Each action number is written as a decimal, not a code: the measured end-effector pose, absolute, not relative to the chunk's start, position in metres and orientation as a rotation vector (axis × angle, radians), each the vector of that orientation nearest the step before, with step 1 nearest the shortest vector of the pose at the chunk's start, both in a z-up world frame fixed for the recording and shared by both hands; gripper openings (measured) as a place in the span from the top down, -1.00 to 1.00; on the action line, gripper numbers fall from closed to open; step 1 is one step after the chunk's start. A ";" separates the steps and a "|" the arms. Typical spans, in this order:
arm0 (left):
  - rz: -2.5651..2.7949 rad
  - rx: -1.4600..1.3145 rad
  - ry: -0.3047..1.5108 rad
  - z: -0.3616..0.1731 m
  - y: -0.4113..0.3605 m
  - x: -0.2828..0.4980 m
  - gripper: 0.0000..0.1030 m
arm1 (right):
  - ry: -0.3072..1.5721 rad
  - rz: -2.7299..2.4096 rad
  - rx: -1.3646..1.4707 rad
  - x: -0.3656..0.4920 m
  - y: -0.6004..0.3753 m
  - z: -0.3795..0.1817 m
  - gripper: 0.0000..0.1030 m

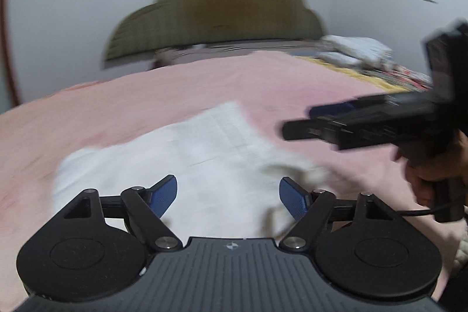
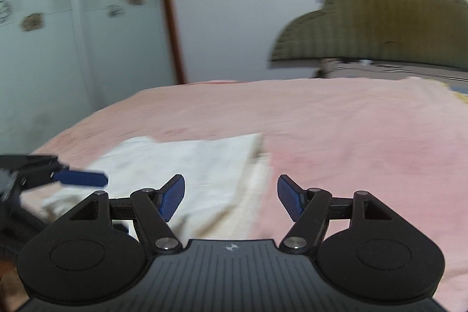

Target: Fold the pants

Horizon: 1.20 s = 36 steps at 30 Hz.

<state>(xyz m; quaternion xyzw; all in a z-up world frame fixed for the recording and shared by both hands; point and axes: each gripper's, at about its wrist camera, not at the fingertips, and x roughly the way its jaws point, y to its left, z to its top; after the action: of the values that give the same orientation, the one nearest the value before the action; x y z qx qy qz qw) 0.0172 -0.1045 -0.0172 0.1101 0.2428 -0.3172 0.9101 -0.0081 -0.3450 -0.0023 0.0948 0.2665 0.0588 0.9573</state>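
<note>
Both tongs [image 1: 228, 196] [image 2: 231, 196] hover spread above pants [image 1: 181, 160].

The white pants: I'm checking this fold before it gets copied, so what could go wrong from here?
Both grippers, the left gripper and right gripper, are open, holding nothing, so the white pants may loosen. Its right edge looks uneven, which may skew the fold. The soft pink bedspread could get pinched.

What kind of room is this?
Most likely a bedroom: a pink bedspread covers a wide bed, an olive padded headboard stands against the white wall, and pale pants lie on top for folding.
</note>
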 end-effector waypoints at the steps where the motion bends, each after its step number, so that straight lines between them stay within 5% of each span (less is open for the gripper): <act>1: -0.619 0.214 0.525 -0.017 -0.092 0.020 -0.60 | 0.555 0.131 0.172 -0.005 -0.341 -0.005 -0.38; 5: -0.602 0.222 0.642 -0.030 -0.057 0.028 -0.61 | 0.668 0.100 0.059 0.000 -0.331 -0.019 -0.52; 11: -0.627 0.281 0.575 -0.024 -0.041 0.020 -0.60 | 0.620 0.058 0.100 -0.017 -0.337 -0.011 -0.56; 23: -0.776 0.500 0.332 -0.027 -0.125 -0.006 -0.54 | 0.502 0.085 0.649 -0.042 -0.400 -0.018 -0.56; 31: -0.856 0.623 0.327 -0.055 -0.181 -0.007 0.13 | 0.447 0.206 0.844 -0.050 -0.412 -0.032 -0.56; 36: -0.838 0.679 0.291 -0.061 -0.186 -0.009 0.14 | 0.474 0.278 0.886 -0.041 -0.405 -0.041 -0.57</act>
<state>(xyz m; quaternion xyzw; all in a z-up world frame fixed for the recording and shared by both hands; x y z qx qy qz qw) -0.0086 -0.1864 -0.0614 0.3223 0.1379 -0.3974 0.8481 -0.0414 -0.4048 -0.0412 0.4234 0.2265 0.1327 0.8671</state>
